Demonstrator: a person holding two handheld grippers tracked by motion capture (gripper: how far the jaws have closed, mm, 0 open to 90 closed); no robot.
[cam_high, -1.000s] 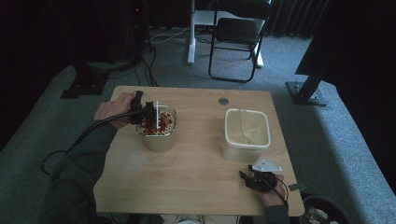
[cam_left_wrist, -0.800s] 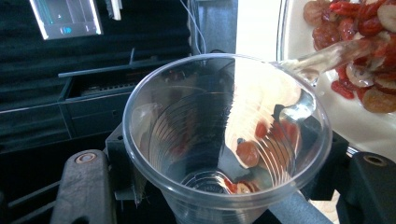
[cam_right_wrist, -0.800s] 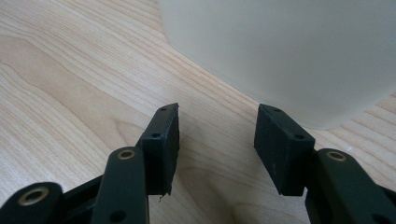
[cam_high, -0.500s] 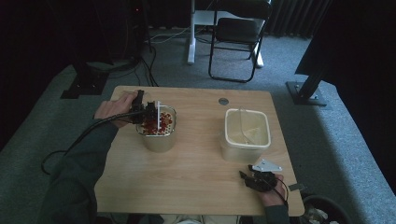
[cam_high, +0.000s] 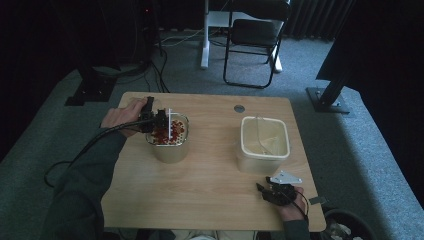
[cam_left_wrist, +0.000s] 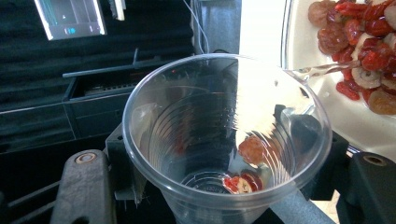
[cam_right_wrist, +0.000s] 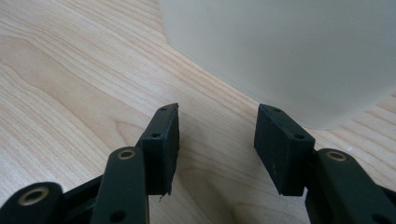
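Two containers sit on my wooden table (cam_high: 200, 200), plus a clear plastic cup (cam_left_wrist: 224, 140) clamped in my left gripper (cam_high: 152, 119). That cup hangs over the near-left rim of the clear tub (cam_high: 170, 147), which is loaded with red and tan dried fruit pieces (cam_high: 162, 134). A thin white stick-like thing (cam_high: 170, 125) stands upright in the tub; can't tell what it is. Over on the right, the cream tub (cam_high: 264, 145) looks pale inside and I honestly can't make out its contents.

From the high view the cup is barely visible against the gripper. In the left gripper view it's obvious: jaws squeezed on the cup's sides, mouth facing the camera, a few fruit bits (cam_left_wrist: 245, 175) down at the bottom, and more fruit piled in the tub at the upper right.

My right gripper (cam_high: 275, 192) rests low at the table's near-right edge. Its own view shows the jaws parted, nothing between them, bare wood underneath, and the cream tub's wall just ahead.
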